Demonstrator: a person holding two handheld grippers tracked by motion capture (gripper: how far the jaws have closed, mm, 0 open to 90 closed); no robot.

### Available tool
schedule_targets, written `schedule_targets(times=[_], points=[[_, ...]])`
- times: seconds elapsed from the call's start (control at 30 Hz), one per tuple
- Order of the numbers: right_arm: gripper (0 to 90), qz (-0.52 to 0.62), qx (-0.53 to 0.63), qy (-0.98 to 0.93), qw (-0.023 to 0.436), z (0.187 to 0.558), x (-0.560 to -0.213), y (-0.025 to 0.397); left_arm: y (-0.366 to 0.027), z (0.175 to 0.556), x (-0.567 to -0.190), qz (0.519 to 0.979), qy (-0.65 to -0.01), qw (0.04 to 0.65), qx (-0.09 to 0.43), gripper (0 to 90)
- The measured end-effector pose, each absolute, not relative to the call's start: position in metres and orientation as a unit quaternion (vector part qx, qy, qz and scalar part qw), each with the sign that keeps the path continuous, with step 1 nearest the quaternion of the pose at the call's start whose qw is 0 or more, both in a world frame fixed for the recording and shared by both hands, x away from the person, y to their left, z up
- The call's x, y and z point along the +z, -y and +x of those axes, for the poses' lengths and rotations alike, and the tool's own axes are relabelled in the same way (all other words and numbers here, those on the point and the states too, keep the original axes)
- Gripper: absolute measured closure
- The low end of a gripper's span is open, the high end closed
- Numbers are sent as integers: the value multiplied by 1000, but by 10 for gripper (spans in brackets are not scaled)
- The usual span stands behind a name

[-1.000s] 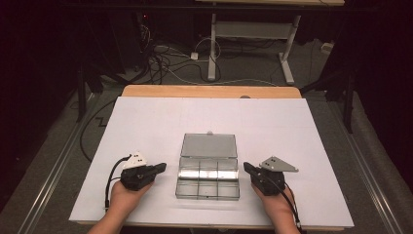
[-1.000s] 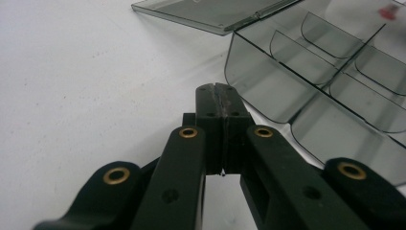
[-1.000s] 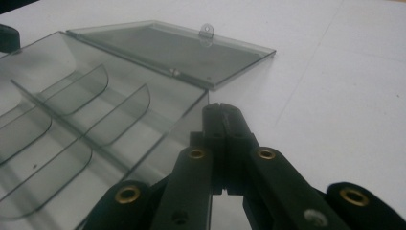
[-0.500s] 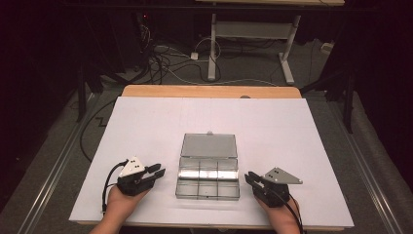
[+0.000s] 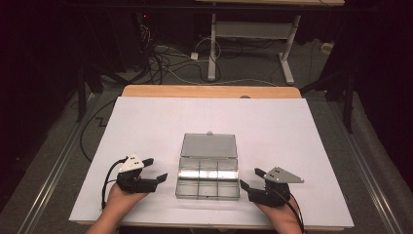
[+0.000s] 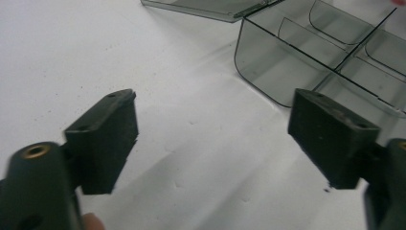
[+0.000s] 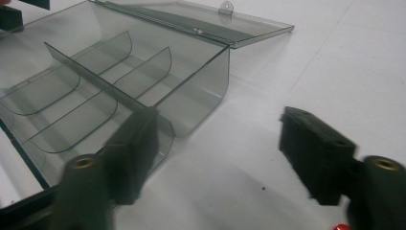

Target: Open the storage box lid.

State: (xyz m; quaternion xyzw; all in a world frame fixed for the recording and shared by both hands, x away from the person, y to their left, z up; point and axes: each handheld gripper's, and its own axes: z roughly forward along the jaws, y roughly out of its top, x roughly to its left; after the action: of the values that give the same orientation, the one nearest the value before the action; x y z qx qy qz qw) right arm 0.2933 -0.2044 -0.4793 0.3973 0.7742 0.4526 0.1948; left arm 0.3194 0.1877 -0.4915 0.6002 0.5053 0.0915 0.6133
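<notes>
A clear plastic compartment box point(image 5: 208, 178) lies in the middle of the white table, its lid point(image 5: 209, 145) folded flat behind it. Its several compartments look empty. My left gripper point(image 5: 156, 169) rests on the table just left of the box, open and pointing at it, with nothing between the jaws. The right gripper point(image 5: 251, 178) sits just right of the box, also open and empty. In the left gripper view, the left gripper point(image 6: 215, 139) frames bare table, and the box corner point(image 6: 311, 43) is ahead at upper right. In the right gripper view, the right gripper point(image 7: 225, 153) has its left jaw in front of the box wall point(image 7: 201, 96).
The white table sheet point(image 5: 146, 122) has free room on both sides of the box and behind it. A wooden edge point(image 5: 209, 91) runs along the far side. Cables and table legs point(image 5: 212, 44) lie on the dark floor beyond. A small red spot point(image 7: 342, 226) sits at the frame bottom.
Both grippers have slid slightly toward the front edge of the table. Their jaws look wider apart than a second ago. The box has not moved.
</notes>
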Motion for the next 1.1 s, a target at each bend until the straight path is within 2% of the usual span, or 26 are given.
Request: schedule_targets(times=[0.1, 0.13, 0.2, 0.37, 1.1], points=[[160, 399, 462, -768, 195, 293, -479, 207, -186, 317, -492, 606, -497, 614, 94, 92], [149, 400, 463, -766, 196, 293, -478, 208, -186, 317, -493, 608, -496, 613, 93, 36], [114, 401, 468, -762, 199, 292, -477, 209, -186, 317, -493, 607, -496, 614, 93, 0], [5, 404, 473, -753, 213, 292, -475, 213, -187, 316, -493, 606, -492, 619, 87, 0], [4, 416, 480, -734, 242, 282, -459, 237, -187, 316, -493, 605, -491, 621, 88, 0]])
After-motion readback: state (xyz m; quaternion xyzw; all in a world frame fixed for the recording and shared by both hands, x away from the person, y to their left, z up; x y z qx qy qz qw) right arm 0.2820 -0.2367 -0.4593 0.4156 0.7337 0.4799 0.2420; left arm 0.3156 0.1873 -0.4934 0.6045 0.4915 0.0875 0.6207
